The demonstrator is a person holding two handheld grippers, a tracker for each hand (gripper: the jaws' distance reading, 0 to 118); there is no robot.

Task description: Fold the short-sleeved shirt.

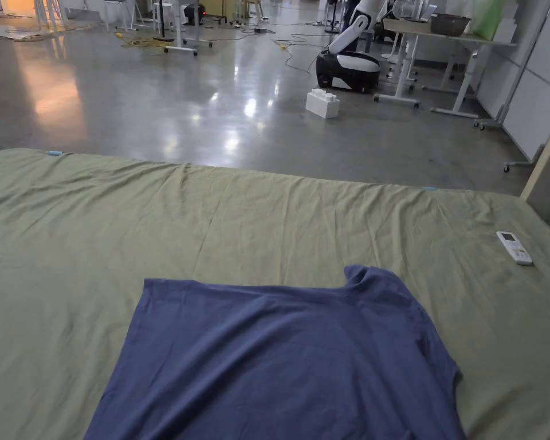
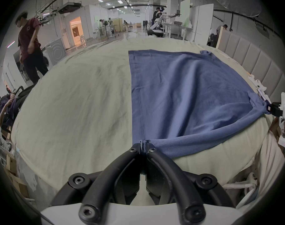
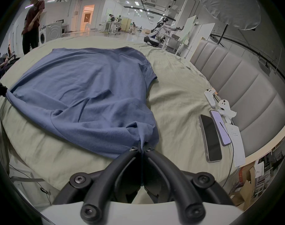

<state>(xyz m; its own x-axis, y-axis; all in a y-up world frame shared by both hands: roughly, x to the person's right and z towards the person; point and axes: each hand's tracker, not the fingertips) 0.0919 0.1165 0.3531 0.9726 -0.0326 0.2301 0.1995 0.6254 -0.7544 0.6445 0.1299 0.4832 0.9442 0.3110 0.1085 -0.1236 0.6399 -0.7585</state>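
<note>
While the head view shows the blue cotton short-sleeved shirt [image 1: 279,361] spread flat on the olive-green bedsheet [image 1: 96,240], no fold looks made yet. Left gripper view: the left gripper [image 2: 143,149] is clamped on the shirt's near left corner. Right gripper view: the right gripper [image 3: 141,149] pinches bunched fabric at the near right corner, so I judge all folding remains.

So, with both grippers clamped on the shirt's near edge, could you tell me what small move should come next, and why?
Probably lift both corners and carry them toward the far edge. The left gripper and right gripper each pinch the blue shirt, which lies spread on the green sheet.
</note>
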